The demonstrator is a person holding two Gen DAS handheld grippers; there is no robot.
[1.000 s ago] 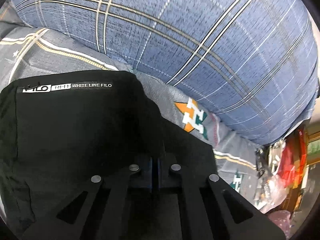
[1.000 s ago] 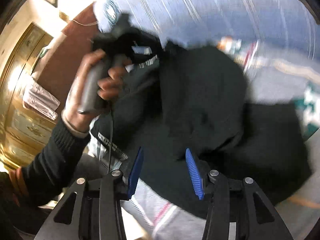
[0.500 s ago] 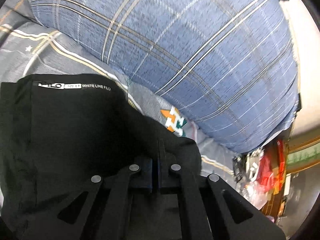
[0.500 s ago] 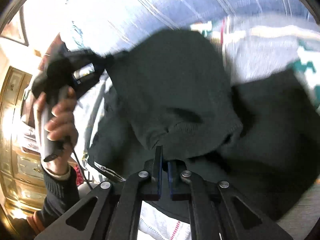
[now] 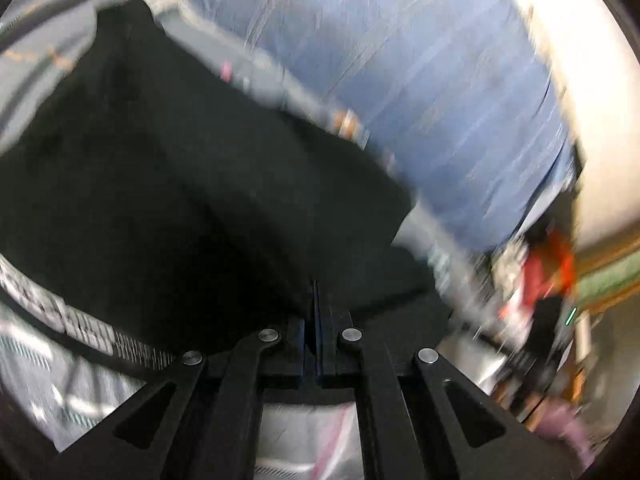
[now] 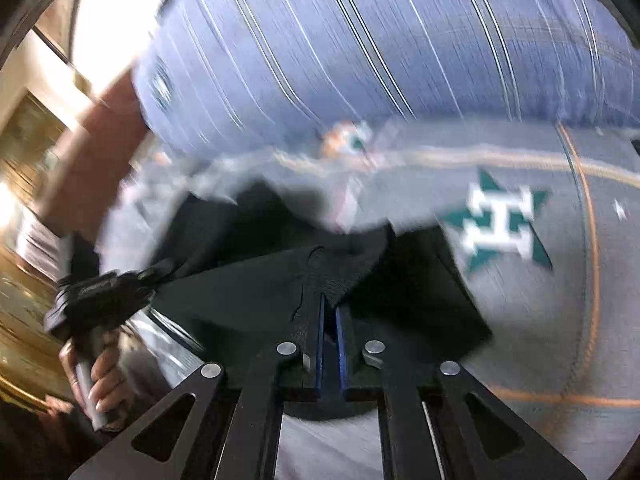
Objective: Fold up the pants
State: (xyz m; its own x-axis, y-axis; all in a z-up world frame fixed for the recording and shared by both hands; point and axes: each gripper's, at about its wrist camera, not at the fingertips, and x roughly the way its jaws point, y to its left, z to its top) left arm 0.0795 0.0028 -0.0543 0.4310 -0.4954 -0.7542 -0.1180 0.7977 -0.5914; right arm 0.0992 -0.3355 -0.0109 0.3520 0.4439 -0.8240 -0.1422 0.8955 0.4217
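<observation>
The black pants (image 5: pixel 192 184) with a white-lettered band (image 5: pixel 84 328) lie on a grey bedsheet (image 6: pixel 560 300). My left gripper (image 5: pixel 316 292) is shut on an edge of the pants. My right gripper (image 6: pixel 329 304) is shut on another edge of the pants (image 6: pixel 280 280), with the cloth stretched between the two. In the right wrist view the left gripper (image 6: pixel 100 292) shows at the left, held in a hand. Both views are motion-blurred.
A large blue plaid pillow (image 5: pixel 420 80) lies behind the pants, also in the right wrist view (image 6: pixel 380 40). The sheet has a green star logo (image 6: pixel 500 224). Red clutter (image 5: pixel 544 276) sits at the right; golden wooden furniture (image 6: pixel 24 280) at the left.
My right gripper closed on the pants edge and stayed shut. Both grippers have swung with the cloth; the lettered band now sits low at the left in the left wrist view.
</observation>
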